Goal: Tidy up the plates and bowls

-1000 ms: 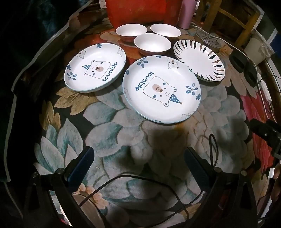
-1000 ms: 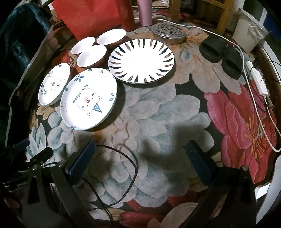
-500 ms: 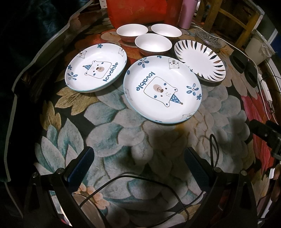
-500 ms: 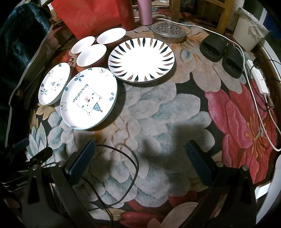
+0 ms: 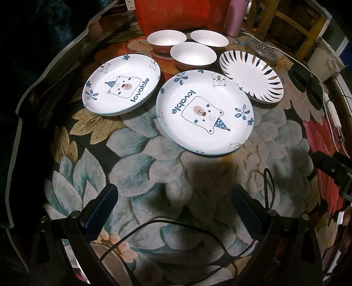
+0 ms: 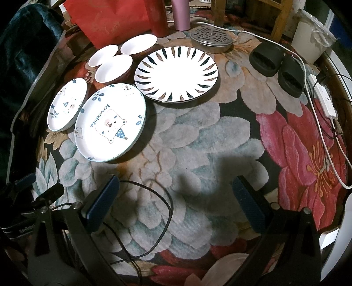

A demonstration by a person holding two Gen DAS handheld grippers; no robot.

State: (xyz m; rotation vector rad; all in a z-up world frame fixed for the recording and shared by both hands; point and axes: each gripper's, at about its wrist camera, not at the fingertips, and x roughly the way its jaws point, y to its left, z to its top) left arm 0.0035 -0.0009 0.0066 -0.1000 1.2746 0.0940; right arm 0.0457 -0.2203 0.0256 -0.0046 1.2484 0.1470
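Observation:
Three plates lie on a floral rug. A large bear plate [image 5: 204, 112] [image 6: 110, 122] is in the middle, a smaller bear plate [image 5: 121, 84] [image 6: 67, 104] to its left, and a black-petal plate [image 5: 252, 77] [image 6: 176, 73] to its right. Three white bowls [image 5: 192, 55] [image 6: 113, 68] stand close together behind the plates. My left gripper [image 5: 173, 209] is open and empty, well short of the large bear plate. My right gripper [image 6: 176, 198] is open and empty, nearer than the black-petal plate.
A red bag [image 5: 173, 13] and a pink bottle [image 6: 180, 13] stand behind the bowls. A round metal grate [image 6: 211, 38], black slippers [image 6: 277, 63] and a white power strip with cable [image 6: 325, 101] lie at the right. Black cables [image 6: 154, 220] trail over the near rug.
Both grippers have moved slightly forward and down towards the dishes, which show a little larger. Nothing has been grasped or shifted.

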